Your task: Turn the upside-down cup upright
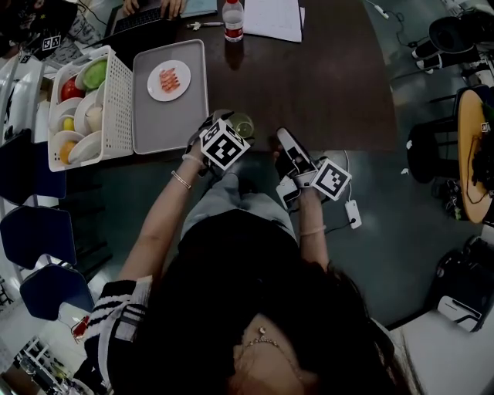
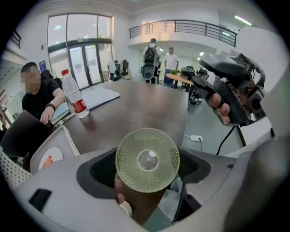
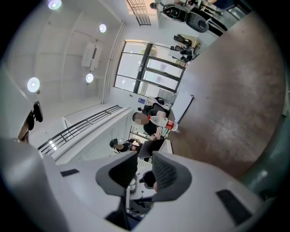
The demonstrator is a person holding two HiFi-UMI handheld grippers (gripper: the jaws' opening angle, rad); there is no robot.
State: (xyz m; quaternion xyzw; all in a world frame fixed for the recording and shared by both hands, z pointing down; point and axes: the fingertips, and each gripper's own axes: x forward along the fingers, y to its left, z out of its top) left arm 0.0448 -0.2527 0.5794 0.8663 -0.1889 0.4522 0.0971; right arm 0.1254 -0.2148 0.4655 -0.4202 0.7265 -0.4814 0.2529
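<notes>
Left gripper [image 1: 234, 131]: clamped on the cup [image 2: 147, 159], a pale green dimpled glass. Black pads [image 2: 102, 167] press on it from either side. One round end of the cup faces the left gripper's camera, with a smooth disc at its centre and a dimpled ring round it. From the head view the cup [image 1: 243, 125] sits at the near edge of the dark table [image 1: 324, 77], just right of the grey tray [image 1: 154, 116]. Cannot tell whether it rests on the tabletop.

Right gripper [image 1: 284, 140]: just beside the left one, on its right, at the same table edge. In its own view the fingers stand a narrow gap apart, with nothing between them.

Tray carries a white plate [image 1: 168, 80] with some red food. A white basket [image 1: 116, 100] touches the tray's left side and holds bowls and fruit. At the far side of the table, well apart from the cup, are a water bottle [image 1: 232, 19] and a sheet of paper [image 1: 274, 17].
</notes>
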